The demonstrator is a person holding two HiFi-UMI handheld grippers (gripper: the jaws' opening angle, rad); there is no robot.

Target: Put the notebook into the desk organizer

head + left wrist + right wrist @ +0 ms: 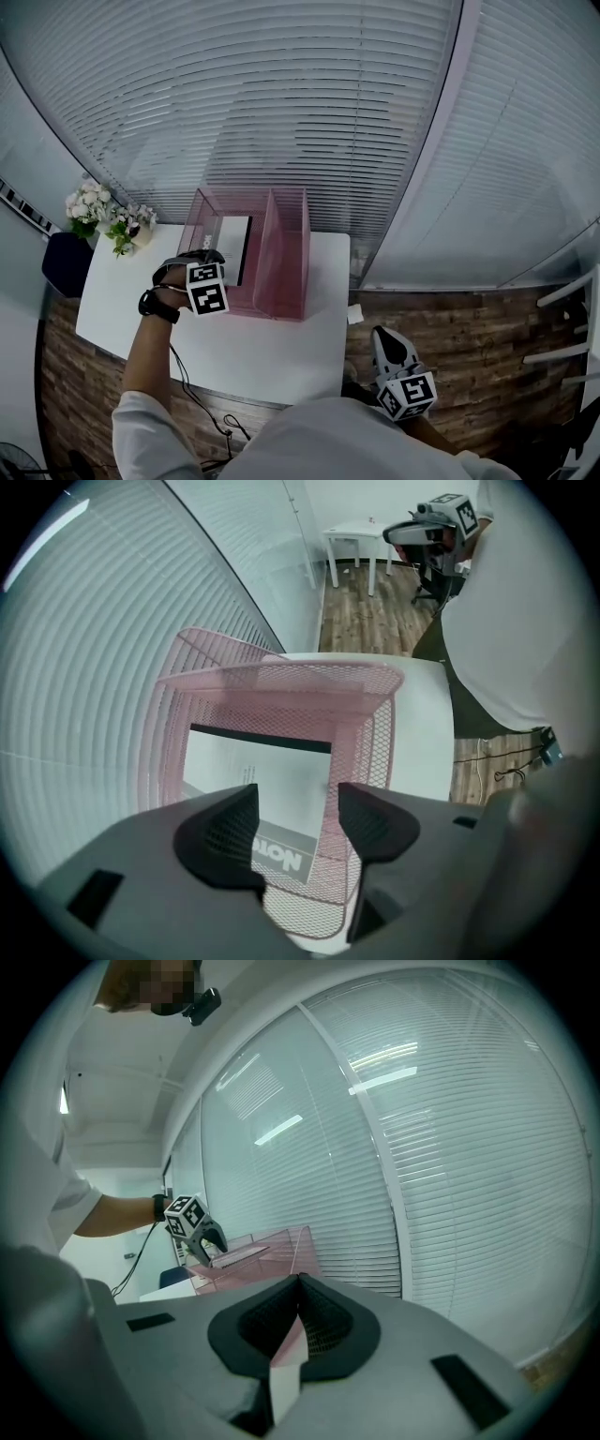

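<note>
**Head view has the notebook in the organizer, left hand-held gripper wide open above it**

Head view tells the story: the notebook (pixel 234 247) sits inside the left compartment of the pink mesh desk organizer (pixel 289 274), at the far side of the white table (pixel 262 354). The left hand-held gripper (pixel 202 255) hangs directly above it, aimed steeply down over the near edge of that compartment.

Over to the left gripper view, and the jaws stand wide apart with nothing between the pads. The notebook (pixel 272 778) lies straight below and beyond the tips, its dark spine edge at the far end. Its long axis runs away from the person, along the compartment's length. Whether it lies flat on the mesh floor or leans on the wall I can't tell.

The left forearm reaches out over the table with the wrist bent down. The right hand-held gripper (pixel 384 336) is well apart, off the table's right corner and close to the body. In its own view the right hand-held gripper (pixel 298 1314) has its jaws together on nothing and looks roughly level toward the organizer.

The left is plainly the nearer one. My call: the placing looks done, and the sensible exit is straight up, clear of the mesh rim
</note>
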